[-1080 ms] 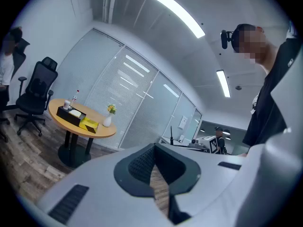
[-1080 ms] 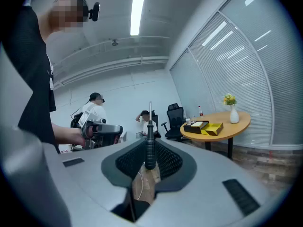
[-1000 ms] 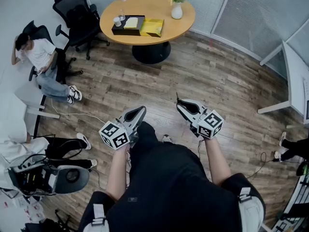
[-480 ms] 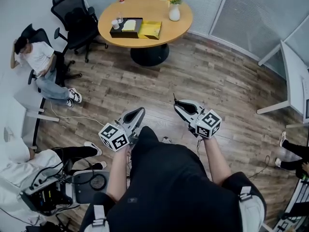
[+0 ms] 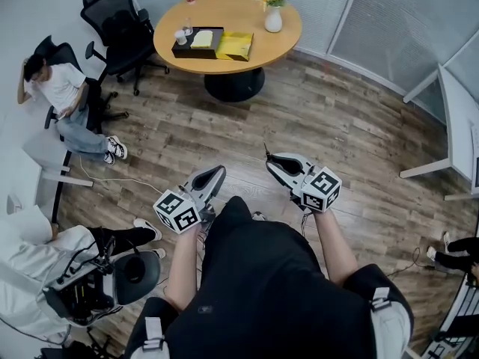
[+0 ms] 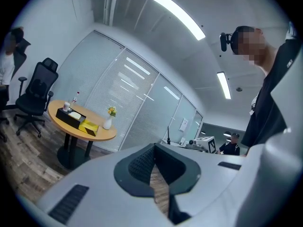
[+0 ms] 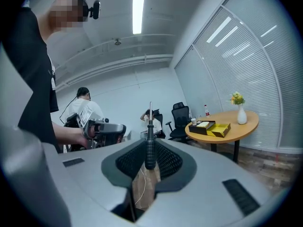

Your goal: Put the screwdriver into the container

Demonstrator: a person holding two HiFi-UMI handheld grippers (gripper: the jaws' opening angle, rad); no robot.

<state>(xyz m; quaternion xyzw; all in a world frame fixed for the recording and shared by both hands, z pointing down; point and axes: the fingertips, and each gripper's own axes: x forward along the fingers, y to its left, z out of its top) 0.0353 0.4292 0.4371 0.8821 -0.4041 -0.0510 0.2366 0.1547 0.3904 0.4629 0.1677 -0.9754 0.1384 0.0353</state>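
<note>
A brown wood-plank floor (image 5: 329, 126) is seen in an office walled with blinds, and a round wooden table (image 5: 232, 6) stands well apart from both grippers. On it, a black rectangular box (image 5: 196, 42) holding a pale item is set just beside an open yellow box (image 5: 236, 45). A slim black-handled screwdriver (image 7: 149, 143) is clamped in the right gripper (image 7: 149, 155). The left gripper (image 6: 154, 148) is closed on nothing.

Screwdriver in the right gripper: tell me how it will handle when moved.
The screwdriver looks stiff: its thin shaft stands straight above the right gripper. The dark handle looks ribbed, so it probably resists slipping. Its round shape would likely roll if laid down.
</note>
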